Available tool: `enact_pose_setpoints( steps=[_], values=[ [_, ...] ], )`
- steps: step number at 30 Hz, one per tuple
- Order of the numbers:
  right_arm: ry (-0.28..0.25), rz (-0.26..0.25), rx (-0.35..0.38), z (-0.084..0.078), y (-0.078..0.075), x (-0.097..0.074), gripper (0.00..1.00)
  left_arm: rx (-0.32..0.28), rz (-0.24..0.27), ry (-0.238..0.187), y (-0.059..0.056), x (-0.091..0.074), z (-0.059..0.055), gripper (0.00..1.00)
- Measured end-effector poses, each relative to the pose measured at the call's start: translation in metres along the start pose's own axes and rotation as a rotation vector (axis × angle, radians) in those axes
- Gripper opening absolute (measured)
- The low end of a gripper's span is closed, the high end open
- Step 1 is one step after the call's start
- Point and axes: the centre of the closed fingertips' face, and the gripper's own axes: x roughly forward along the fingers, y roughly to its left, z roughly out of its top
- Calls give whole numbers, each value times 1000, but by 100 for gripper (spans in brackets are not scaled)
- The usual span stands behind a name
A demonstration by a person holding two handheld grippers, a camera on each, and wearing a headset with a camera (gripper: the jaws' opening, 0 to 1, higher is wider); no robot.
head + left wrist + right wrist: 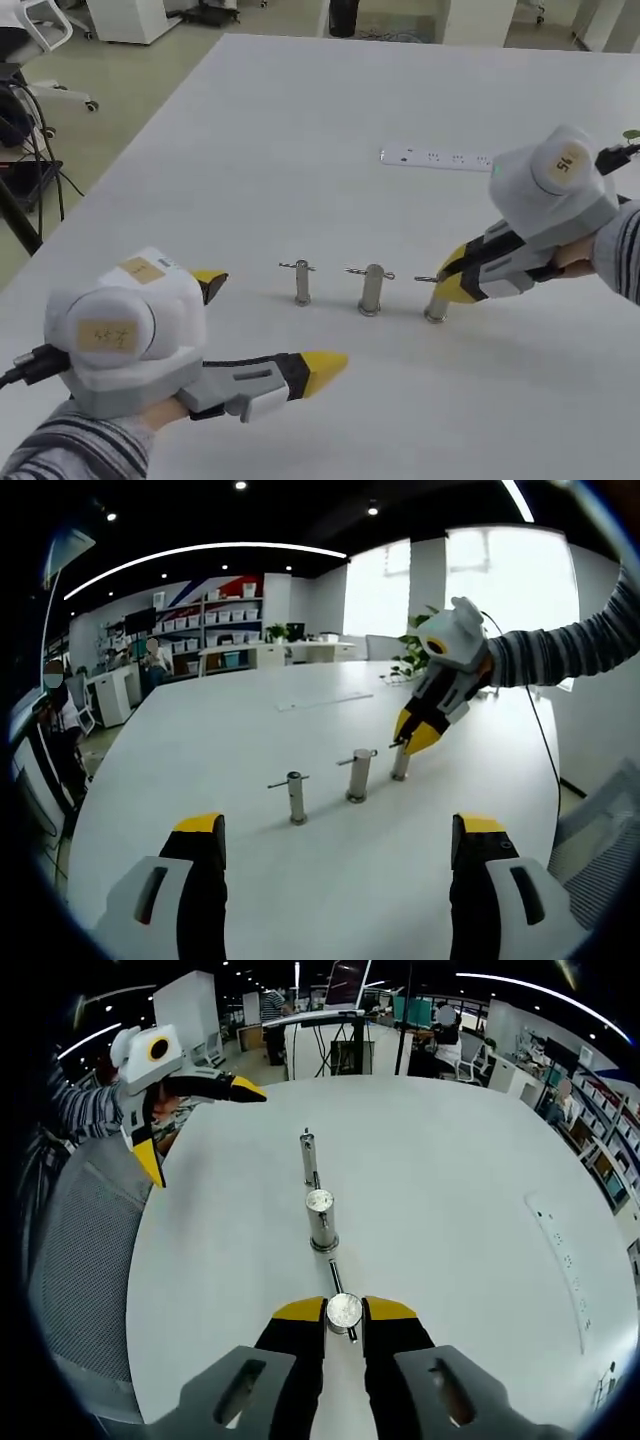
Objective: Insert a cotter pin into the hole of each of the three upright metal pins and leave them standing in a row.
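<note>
While the left gripper [272, 322] is being held idle over the near-left part of the worktop [300, 150], wide open and empty, the last step is being worked by the right gripper [443, 280]. Its fingers [300, 1312] are being closed around the round head of the right pin [436, 305], touching it on both sides. Whether the wire beneath is also being pinched cannot be told.

Three pins are standing upright in a row across the worktop, nearer its near edge. The left pin [302, 285] and middle pin [372, 290] are being crossed near the top by the left cotter [295, 266] and middle cotter [358, 272]. The right cotter [425, 279] is poking out of the right pin's side, so the third insertion is judged nearly or fully done.

A last seating push is being called for next. After that, a gentle release and a straight withdrawal are being asked for, so that the pin is not tipped.

The pins are looking like smooth, bright steel cylinders with flat tops and small flared feet. The cotters are looking like thin bent wire. The worktop is appearing white, matt and smooth, so little grip is being expected at the feet.
</note>
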Motion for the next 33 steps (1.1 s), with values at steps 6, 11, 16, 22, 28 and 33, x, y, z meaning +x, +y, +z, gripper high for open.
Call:
enact_pose_setpoints(
  steps=[6, 11, 16, 22, 28, 33],
  values=[
    [16, -17, -47, -2, -1, 0, 11, 0, -5, 11, -3, 1, -3, 93],
    [3, -59, -51, -1, 2, -10, 19, -2, -4, 7, -3, -1, -1, 93],
    [-67, -155, 38, 4, 5, -28, 31, -11, -14, -7, -3, -5, 4, 93],
    [-161, -261, 230, 3, 15, -49, 41, -21, -30, -17, -4, -8, 8, 97],
    [-266, -348, 436, 3, 22, -61, 52, -32, -20, -11, 3, -8, 8, 99],
    [-334, -394, 530, 8, 28, -63, 61, -45, 42, -49, 14, -10, 18, 99]
  ],
)
